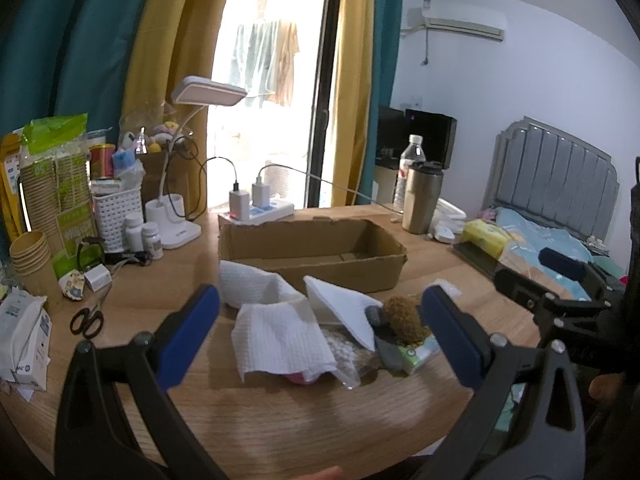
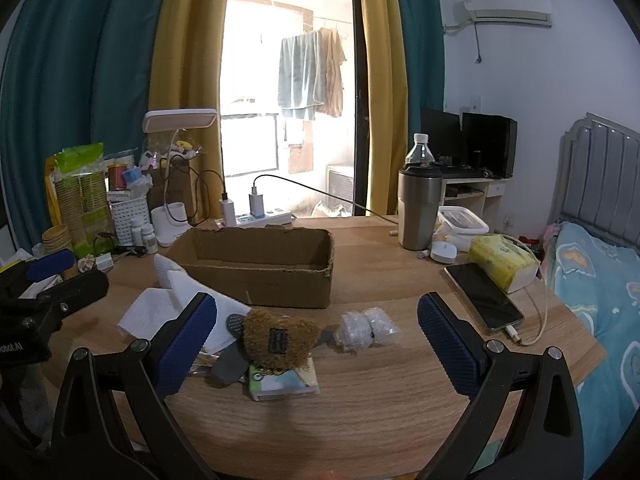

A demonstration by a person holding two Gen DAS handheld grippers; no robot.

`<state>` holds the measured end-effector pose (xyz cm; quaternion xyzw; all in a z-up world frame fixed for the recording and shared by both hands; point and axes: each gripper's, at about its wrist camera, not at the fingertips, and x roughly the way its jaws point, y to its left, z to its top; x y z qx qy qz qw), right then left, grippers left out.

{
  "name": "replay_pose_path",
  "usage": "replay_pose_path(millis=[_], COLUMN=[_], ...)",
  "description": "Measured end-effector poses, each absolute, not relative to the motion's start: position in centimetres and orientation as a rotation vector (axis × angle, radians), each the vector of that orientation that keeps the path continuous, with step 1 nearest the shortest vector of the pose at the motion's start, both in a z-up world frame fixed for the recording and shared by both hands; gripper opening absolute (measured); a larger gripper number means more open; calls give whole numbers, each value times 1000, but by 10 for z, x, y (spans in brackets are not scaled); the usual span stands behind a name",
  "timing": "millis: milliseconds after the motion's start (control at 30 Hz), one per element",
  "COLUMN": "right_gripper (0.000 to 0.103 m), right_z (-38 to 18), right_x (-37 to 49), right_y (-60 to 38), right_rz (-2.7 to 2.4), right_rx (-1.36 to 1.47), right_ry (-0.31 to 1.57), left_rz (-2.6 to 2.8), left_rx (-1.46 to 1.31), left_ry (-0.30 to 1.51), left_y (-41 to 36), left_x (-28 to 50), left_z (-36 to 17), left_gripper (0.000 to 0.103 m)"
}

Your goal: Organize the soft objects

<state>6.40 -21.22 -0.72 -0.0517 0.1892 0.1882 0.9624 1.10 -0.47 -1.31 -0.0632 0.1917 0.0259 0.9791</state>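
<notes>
An open cardboard box (image 1: 312, 254) (image 2: 264, 268) sits mid-table with nothing showing inside. In front of it lie white paper towels (image 1: 280, 338) (image 2: 148, 312), a brown plush toy (image 1: 404, 320) (image 2: 278, 338) on a small tissue pack (image 2: 286, 384), a grey sock-like piece (image 2: 230, 362), and a bubble-wrap bundle (image 2: 366, 326). My left gripper (image 1: 320, 336) hovers open above the towels with nothing between its blue pads. My right gripper (image 2: 318, 340) is open too, and the plush lies between its fingers, untouched. Something pink (image 1: 300, 378) peeks from under a towel.
Paper cups (image 1: 32, 256), a white basket (image 1: 116, 212), pill bottles (image 1: 144, 234), scissors (image 1: 88, 318) and a desk lamp (image 1: 208, 92) crowd the left. A power strip (image 1: 260, 210), steel tumbler (image 2: 418, 206), water bottle, yellow tissue pack (image 2: 502, 262) and phone (image 2: 482, 296) sit back and right. A bed (image 2: 600, 280) lies beyond.
</notes>
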Motion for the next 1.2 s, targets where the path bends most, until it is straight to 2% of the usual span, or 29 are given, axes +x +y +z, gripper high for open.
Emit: replay_pose_path(millis=[900,933,1000,1133,1200], right_gripper=[102,102,101,98,97], right_z=[-62,-64,-67,-73,-75], right_x=[141,144,146,151,153], right_y=[-192,-191,-188,-182,-179], right_rz=[455,463,475,505,527], right_rx=[-101,-97,-92,-89,-91], right_ry=[615,628,643,670,683], left_rz=[129,127,114,80,69], left_rx=[-183,-184,-193,-206,-212], left_ry=[618,626,639,679,693], left_y=[46,48,50,51,50], left_x=[85,89,94,104,106], left_z=[-72,-75,-78,-86,-90], left_gripper=[100,99,77,67,55])
